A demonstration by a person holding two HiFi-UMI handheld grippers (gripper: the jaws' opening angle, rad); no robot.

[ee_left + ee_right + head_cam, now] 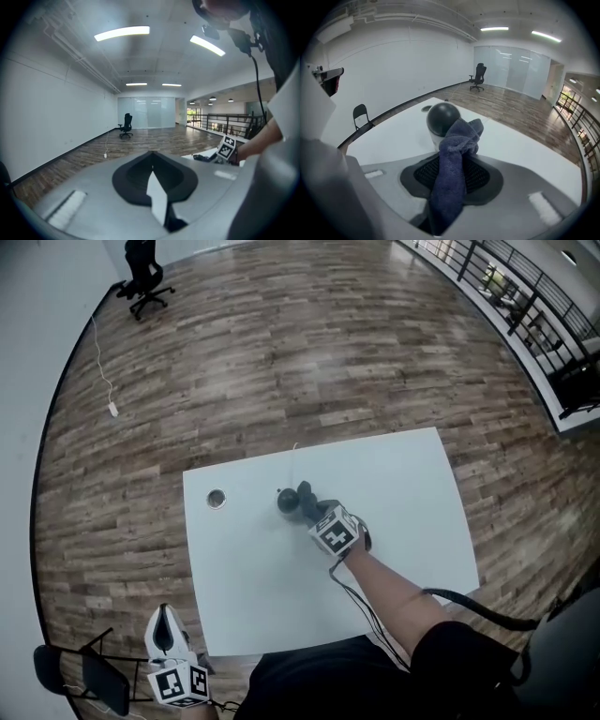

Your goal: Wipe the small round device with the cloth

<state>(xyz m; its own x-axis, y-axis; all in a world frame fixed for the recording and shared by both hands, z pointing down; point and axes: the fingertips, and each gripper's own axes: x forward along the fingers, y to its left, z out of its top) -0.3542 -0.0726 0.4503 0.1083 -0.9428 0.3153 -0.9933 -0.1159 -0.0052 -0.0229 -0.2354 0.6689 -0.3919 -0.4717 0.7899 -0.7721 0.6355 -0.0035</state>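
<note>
On the white table (403, 512) stands the small round device (285, 501), a dark dome on a pale base (441, 119). My right gripper (309, 512) (458, 157) is shut on a dark blue cloth (454, 173), and the bunched top of the cloth (306, 501) lies against the device's right side. My left gripper (165, 622) (151, 157) hangs off the table's near-left corner, pointing out over the floor. Its jaws are shut with nothing between them.
A small metal disc (217, 499) lies on the table left of the device. A thin cord (294, 460) runs from the device to the far edge. A folding chair (86, 677) stands at my lower left, an office chair (142, 279) far off, a railing (525, 296) at right.
</note>
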